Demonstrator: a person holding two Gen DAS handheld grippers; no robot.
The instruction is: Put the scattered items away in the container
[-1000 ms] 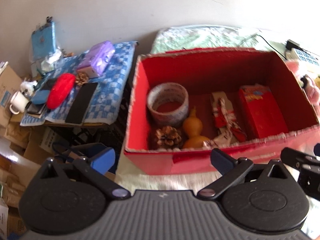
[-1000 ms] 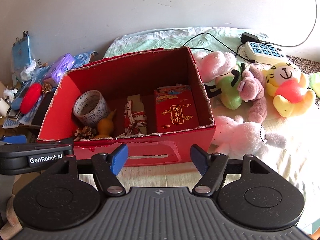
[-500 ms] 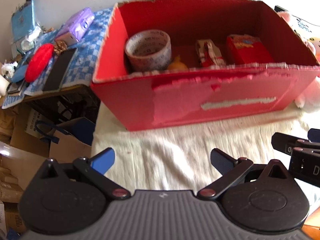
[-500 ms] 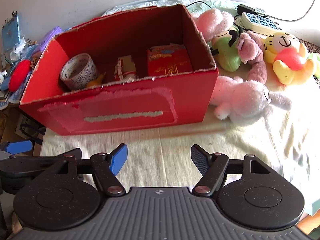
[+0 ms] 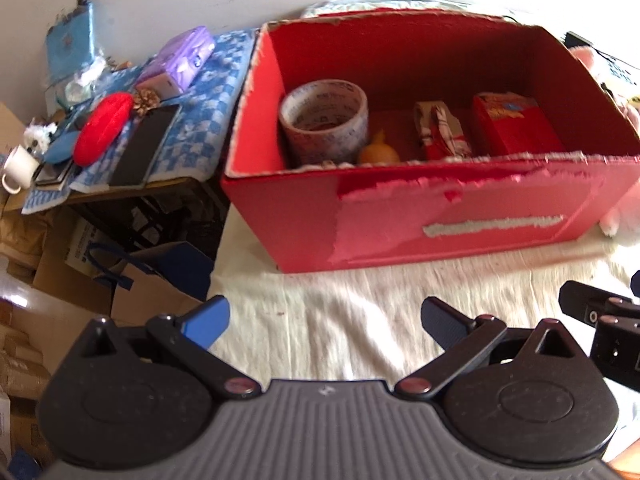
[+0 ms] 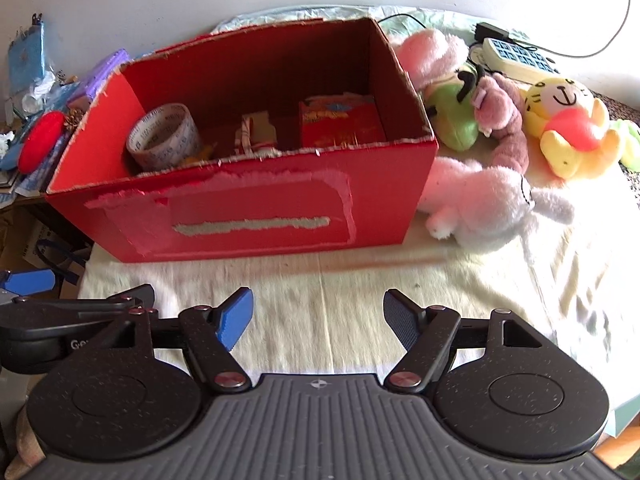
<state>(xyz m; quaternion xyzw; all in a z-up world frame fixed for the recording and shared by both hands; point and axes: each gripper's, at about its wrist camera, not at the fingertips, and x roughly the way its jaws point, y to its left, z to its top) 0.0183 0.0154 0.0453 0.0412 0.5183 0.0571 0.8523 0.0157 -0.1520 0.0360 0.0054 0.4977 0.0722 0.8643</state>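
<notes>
A red cardboard box (image 5: pixel 460 220) (image 6: pixel 256 216) stands on a cream cloth. Inside it lie a roll of tape (image 5: pixel 324 120) (image 6: pixel 164 136), an orange gourd (image 5: pixel 378 154), a red-and-white bundle (image 5: pixel 440 132) (image 6: pixel 256 136) and a red packet (image 5: pixel 512 124) (image 6: pixel 340 124). My left gripper (image 5: pixel 324 320) hangs open over the cloth in front of the box, nothing between its fingers. Likewise my right gripper (image 6: pixel 318 316) is open and empty, a little back from the box's front wall.
Plush toys lie right of the box: a pink-white one (image 6: pixel 484 204), a green-pink one (image 6: pixel 472 108), a yellow one (image 6: pixel 564 120). A power strip (image 6: pixel 516 56) sits behind. On the left, a checked cloth (image 5: pixel 188 120) holds a red pouch (image 5: pixel 102 128), purple pack (image 5: pixel 184 60), pine cone (image 5: pixel 146 100) and mug (image 5: pixel 18 166).
Both grippers have drawn back and down from above the box to the cloth in front of it. The box's front wall now shows. Both stay open and empty.
</notes>
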